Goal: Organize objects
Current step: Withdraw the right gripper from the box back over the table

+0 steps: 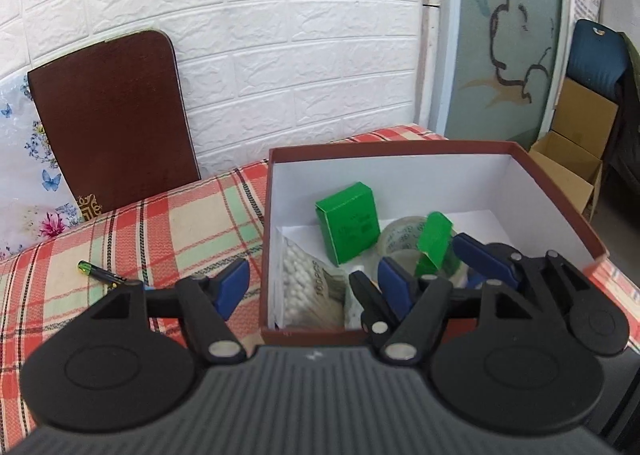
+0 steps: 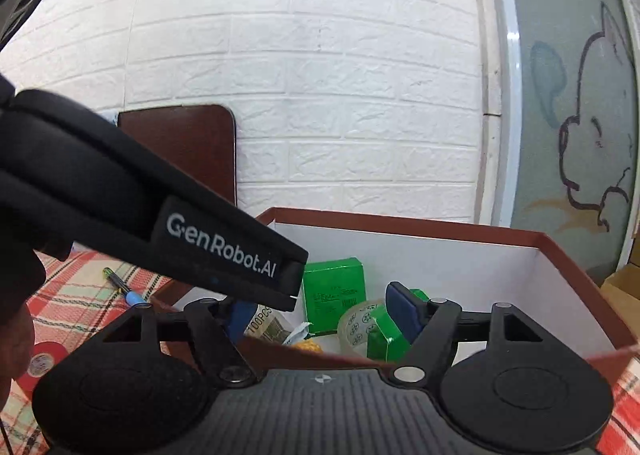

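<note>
A dark red box (image 1: 400, 146) with a white inside stands on the checked cloth. In it lie a green carton (image 1: 348, 229), a smaller green carton (image 1: 434, 243), a clear tape roll (image 1: 400, 241) and a pack of cotton swabs (image 1: 304, 279). My left gripper (image 1: 314, 285) is open and straddles the box's left wall, holding nothing. My right gripper (image 2: 322, 313) is open above the box's near edge. Its right pad is beside the smaller green carton (image 2: 384, 335), and the tape roll (image 2: 356, 325) lies between its fingers. The left tool's black housing (image 2: 220, 247) crosses the right wrist view.
A pen (image 1: 100, 273) lies on the cloth left of the box, and a red tape roll (image 2: 44, 359) sits nearer. The dark brown lid (image 1: 116, 119) leans on the white brick wall. Cardboard boxes (image 1: 568, 171) and a blue chair (image 1: 596, 59) stand past the table's right end.
</note>
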Demonstrator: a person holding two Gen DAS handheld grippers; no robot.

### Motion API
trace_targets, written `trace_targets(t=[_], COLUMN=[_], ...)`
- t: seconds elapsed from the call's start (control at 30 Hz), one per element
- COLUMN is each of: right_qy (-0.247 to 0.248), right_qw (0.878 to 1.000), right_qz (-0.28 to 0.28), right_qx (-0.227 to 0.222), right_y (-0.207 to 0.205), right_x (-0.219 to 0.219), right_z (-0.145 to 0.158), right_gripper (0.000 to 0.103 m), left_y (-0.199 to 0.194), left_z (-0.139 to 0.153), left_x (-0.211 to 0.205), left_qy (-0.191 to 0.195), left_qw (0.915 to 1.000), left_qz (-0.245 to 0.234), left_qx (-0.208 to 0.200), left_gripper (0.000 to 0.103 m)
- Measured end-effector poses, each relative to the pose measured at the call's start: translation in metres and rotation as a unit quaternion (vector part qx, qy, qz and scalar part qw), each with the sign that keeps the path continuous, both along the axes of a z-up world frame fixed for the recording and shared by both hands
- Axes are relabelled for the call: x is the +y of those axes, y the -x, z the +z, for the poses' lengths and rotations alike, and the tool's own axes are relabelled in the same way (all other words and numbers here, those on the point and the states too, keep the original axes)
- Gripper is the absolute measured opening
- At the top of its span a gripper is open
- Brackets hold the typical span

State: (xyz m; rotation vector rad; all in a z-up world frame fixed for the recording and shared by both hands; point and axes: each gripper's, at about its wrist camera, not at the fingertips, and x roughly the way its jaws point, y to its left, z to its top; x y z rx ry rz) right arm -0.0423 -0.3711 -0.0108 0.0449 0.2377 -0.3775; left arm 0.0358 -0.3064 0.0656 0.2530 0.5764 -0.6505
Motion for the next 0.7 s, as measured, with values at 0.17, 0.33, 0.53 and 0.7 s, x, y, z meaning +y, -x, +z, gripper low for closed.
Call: trace_targets(t=[0.17,0.33,0.53,0.7], right_qy=[0.017,0.016,0.008,0.005], right_qw=[1.0,1.0,0.997,0.995], right_qz=[-0.004,0.019,0.068,0.085], right_qx=[-0.02,-0.005,0.041,0.059], right_y=[0.034,0.03,0.046,0.042], right_x=[0.021,0.039,0.072,0.084], right_z=[-0.002,-0.013,-0.02,-0.024], right_gripper=[0.075,0.076,0.076,0.076], left_y=[0.031,0.042,0.036,0.031], left_z=[0.003,-0.004,-0.024,-0.042], left_x=[0.016,0.044,0.076,0.096], left_qy=[-0.013,-0.015,-0.029,-0.041], left_qw=[0.9996,0.9998,0.9981,0.9955], left_qz=[-0.012,0.008,0.053,0.08], left_qx=[-0.021,-0.011,0.012,0.03], left_gripper=[0.073,0.073,0.073,0.073])
